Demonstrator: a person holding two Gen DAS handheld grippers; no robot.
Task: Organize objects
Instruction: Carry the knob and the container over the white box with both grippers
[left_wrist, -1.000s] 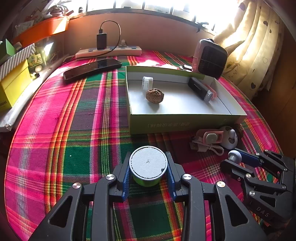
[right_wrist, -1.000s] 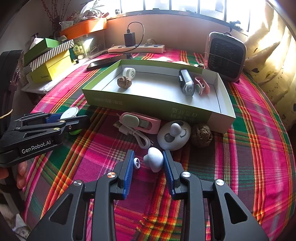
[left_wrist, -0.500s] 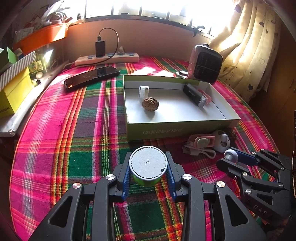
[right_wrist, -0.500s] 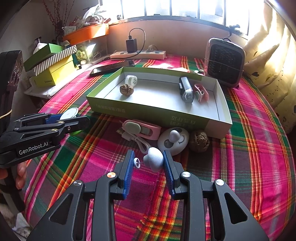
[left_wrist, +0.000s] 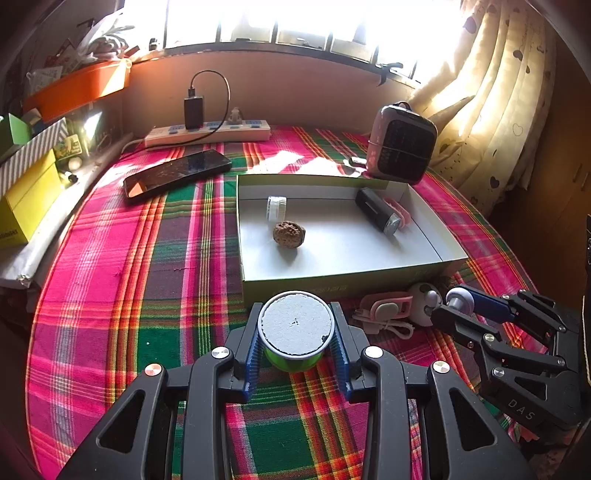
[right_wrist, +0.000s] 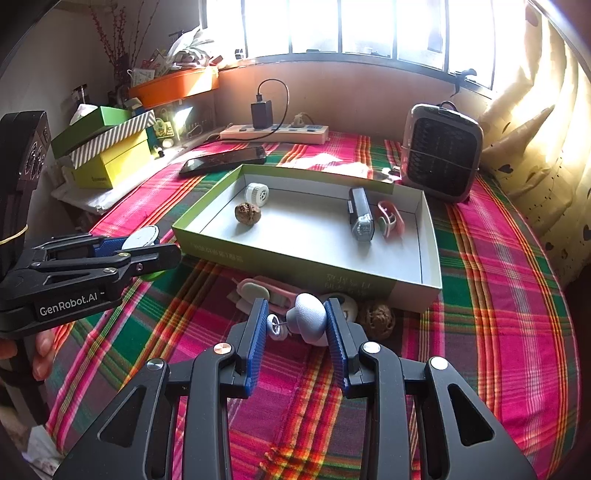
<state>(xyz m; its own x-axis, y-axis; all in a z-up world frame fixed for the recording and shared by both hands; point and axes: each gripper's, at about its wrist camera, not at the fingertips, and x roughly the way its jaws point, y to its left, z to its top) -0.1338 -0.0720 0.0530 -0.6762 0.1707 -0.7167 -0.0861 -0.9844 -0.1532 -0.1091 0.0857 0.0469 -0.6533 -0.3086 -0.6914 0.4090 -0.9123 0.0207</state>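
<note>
My left gripper (left_wrist: 295, 332) is shut on a small green jar with a grey-white lid (left_wrist: 295, 325), held above the plaid cloth. My right gripper (right_wrist: 295, 325) is shut on a pale grey mushroom-shaped piece (right_wrist: 308, 319); a small round bit (right_wrist: 274, 325) sticks out at its left side. The open green box (right_wrist: 295, 260) lies ahead of both, holding a walnut (right_wrist: 247, 213), a white cap (right_wrist: 256, 192), a black device (right_wrist: 360, 218) and a pink clip (right_wrist: 389, 218). In front of the box lie a pink gadget with a cable (right_wrist: 266, 291), a white round thing (left_wrist: 423, 302) and a second walnut (right_wrist: 378, 318).
A phone (left_wrist: 177, 173), a power strip with a charger (left_wrist: 207, 131) and a small heater (left_wrist: 400, 146) stand behind the box. Yellow and green boxes (right_wrist: 110, 155) are stacked at the left edge. A curtain (left_wrist: 480, 92) hangs at the right. A person's fingers (right_wrist: 40, 350) hold the left gripper.
Both grippers have risen with their loads still held; the table and the box look further below and more of the window shows.
</note>
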